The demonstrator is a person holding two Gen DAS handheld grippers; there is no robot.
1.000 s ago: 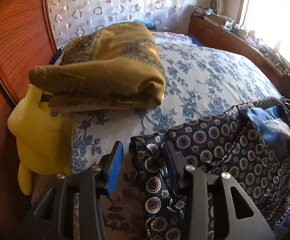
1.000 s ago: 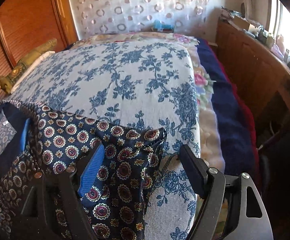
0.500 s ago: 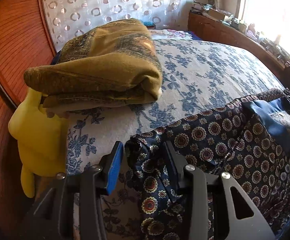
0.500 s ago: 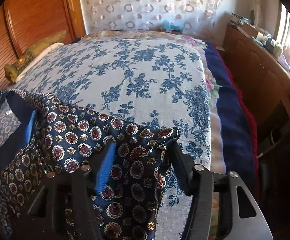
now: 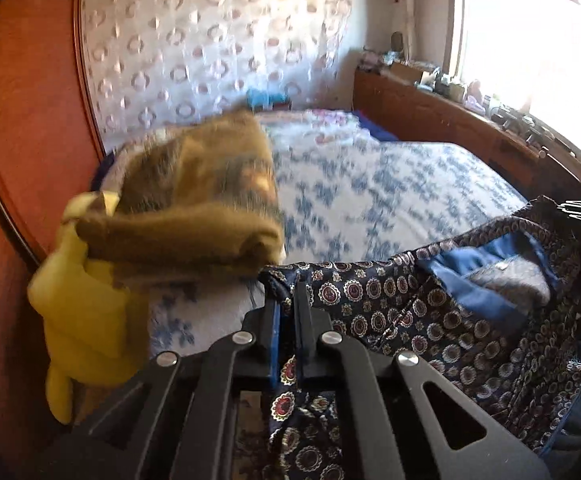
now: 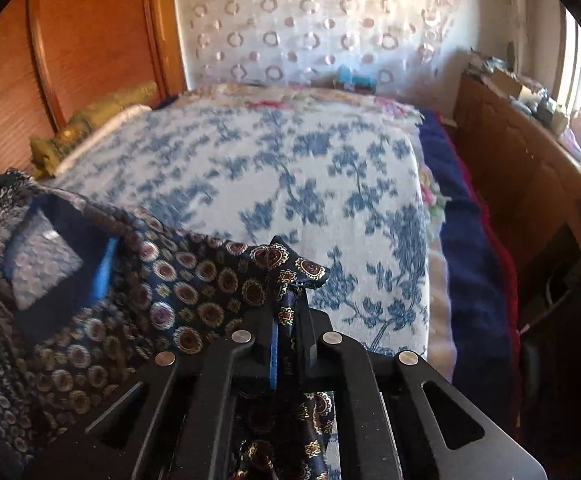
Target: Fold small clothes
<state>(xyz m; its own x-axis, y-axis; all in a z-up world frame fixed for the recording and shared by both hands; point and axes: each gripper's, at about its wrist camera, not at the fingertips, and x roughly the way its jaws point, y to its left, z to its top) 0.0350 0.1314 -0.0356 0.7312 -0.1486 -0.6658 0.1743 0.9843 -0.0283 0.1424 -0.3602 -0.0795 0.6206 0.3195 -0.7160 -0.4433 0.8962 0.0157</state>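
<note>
1. Left gripper (image 5: 286,304): jaws just closed, clamped on one corner of the navy medallion-print silky garment (image 5: 430,320).
2. Right gripper (image 6: 290,312): jaws just closed, pinching the opposite corner.
3. Garment hangs stretched between both, at the near edge of the blue-floral white bedspread (image 6: 290,168).

The left gripper (image 5: 286,308) and the right gripper (image 6: 290,300) both pointed forward and downward, each with its jaws having just closed until the pads pinched a fold of the patterned garment (image 5: 430,320) between them.
</note>
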